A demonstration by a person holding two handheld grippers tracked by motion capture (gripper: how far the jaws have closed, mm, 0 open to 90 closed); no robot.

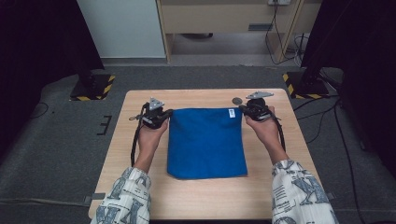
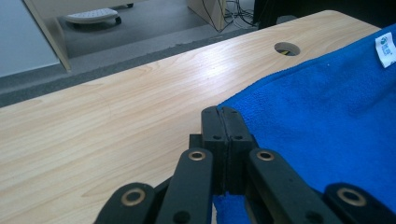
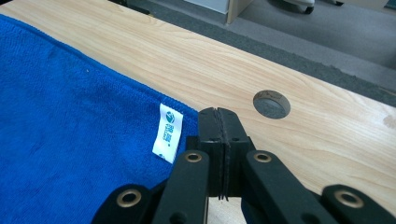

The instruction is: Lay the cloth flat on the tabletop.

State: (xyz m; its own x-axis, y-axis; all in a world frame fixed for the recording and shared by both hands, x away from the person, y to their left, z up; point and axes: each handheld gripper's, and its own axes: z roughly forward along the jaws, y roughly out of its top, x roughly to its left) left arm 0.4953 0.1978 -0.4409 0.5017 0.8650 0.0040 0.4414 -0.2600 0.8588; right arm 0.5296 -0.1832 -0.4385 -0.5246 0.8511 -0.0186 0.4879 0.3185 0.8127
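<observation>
**My jaws pressed together at the towel's corner**

My left gripper stands with both jaws pressed flat together at the near corner of the blue towel; whether a fold of cloth is pinched between them I cannot quite tell. The towel spreads to my right over the wooden table, its white label at the far edge. A round hole sits in the tabletop beyond.

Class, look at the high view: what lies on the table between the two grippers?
The blue cloth spans the stretch between the left gripper and the right gripper, its white label near the right one.
</observation>
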